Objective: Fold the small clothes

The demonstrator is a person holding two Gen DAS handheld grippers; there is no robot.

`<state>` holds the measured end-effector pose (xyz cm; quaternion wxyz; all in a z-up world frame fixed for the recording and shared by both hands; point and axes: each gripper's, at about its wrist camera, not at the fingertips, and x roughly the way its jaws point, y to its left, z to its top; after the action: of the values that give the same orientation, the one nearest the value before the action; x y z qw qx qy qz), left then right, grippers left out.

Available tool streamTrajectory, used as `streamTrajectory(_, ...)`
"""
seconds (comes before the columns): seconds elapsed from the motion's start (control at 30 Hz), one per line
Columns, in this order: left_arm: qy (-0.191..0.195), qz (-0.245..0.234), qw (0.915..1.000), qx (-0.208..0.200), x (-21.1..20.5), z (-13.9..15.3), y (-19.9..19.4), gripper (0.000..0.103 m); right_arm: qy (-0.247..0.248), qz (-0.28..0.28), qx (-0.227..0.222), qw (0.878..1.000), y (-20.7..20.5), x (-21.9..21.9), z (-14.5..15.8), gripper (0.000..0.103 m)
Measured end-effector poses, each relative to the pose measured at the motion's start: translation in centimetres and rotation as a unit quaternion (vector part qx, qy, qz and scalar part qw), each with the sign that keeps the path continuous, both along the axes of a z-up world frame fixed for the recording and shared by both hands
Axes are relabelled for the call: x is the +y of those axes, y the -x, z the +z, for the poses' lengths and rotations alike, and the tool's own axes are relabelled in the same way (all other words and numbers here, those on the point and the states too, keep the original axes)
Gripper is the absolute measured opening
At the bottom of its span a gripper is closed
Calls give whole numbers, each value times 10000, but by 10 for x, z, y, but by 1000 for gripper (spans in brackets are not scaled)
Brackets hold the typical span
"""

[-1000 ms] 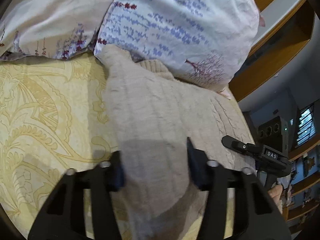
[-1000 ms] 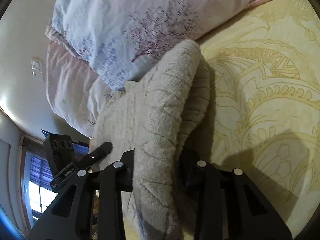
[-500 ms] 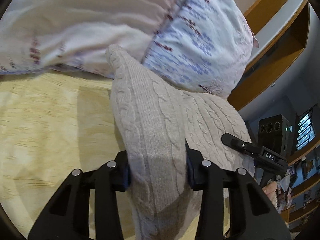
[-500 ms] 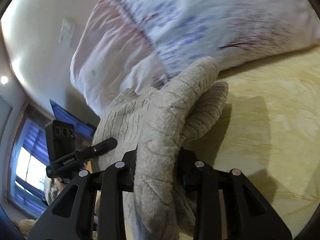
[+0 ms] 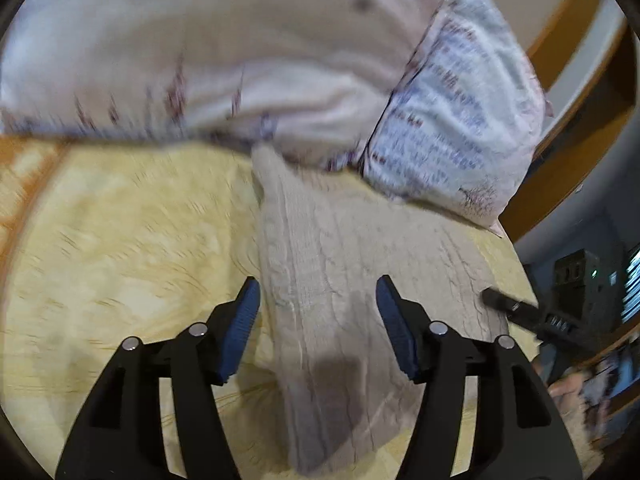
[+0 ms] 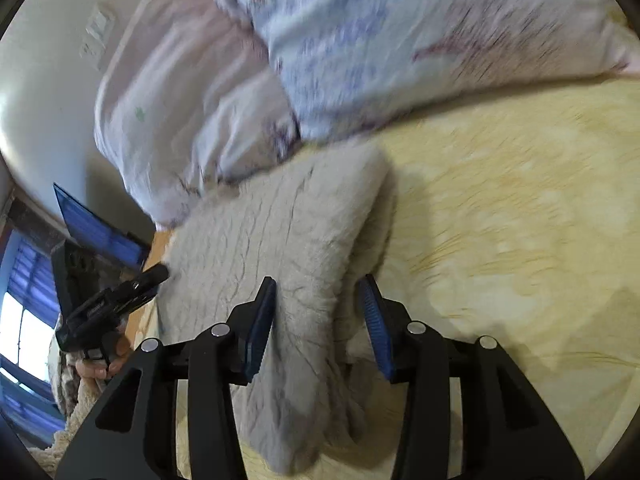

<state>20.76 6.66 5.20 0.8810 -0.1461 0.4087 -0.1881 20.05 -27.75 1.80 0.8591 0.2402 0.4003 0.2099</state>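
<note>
A beige cable-knit sweater (image 5: 320, 240) lies folded in a long strip on the yellow bedspread (image 5: 120, 240). My left gripper (image 5: 318, 296) hangs just above the strip's near part, its jaws opening. The blue pads stand clear of the knit, which lies between and below them. In the right wrist view the same sweater (image 6: 280, 220) shows a doubled fold along its right edge. My right gripper (image 6: 318, 296) straddles that fold, its jaws opening too, the cloth loose between the pads. Each gripper shows at the edge of the other's view: the right gripper (image 5: 516, 312) and the left gripper (image 6: 120, 296).
Two flowered pillows, one pinkish (image 5: 240, 60) and one blue-printed (image 5: 460, 120), lie against the sweater's far end. A wooden headboard (image 5: 580, 120) rises to the right. A hand (image 6: 100, 364) holds the left gripper near the bed's edge. Patterned bedspread stretches to the right (image 6: 520, 240).
Both grippers held folds of the sweater and carried it toward the pillows. Now both have let go, their pads spread apart, and the sweater lies flat on the bedspread.
</note>
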Motion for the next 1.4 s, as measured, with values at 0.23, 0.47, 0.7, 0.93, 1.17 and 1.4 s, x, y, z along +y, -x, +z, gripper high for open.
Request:
streamTrajectory(0.23, -868, -589, 9912, -811, -43, 23, 52, 68, 64, 9, 60, 10000, -2, -1, 2, 43)
streamTrajectory(0.47, -1468, -1006, 9800, -886, -88, 14, 59, 72, 570, -106, -465, 9972, 5, 14, 12, 10)
streamTrajectory(0.7, -1515, -1097, 9815, -397, -95, -13, 44, 73, 940, -340, -81, 9950, -7, 9, -9, 10)
streamTrajectory(0.93, -1765, -993, 9768, -704, -100, -10, 62, 81, 1374, -439, -480, 9884, 19, 13, 11, 33)
streamTrajectory(1.17, -2353, -50, 9669, -988, -71, 5, 79, 81, 1968, 12, -1321, 9715, 81, 48, 28, 33)
streamTrajectory(1.4, -2835, 215, 9577, -434, -69, -24, 62, 81, 3018, 120, -842, 9496, 75, 83, -7, 33)
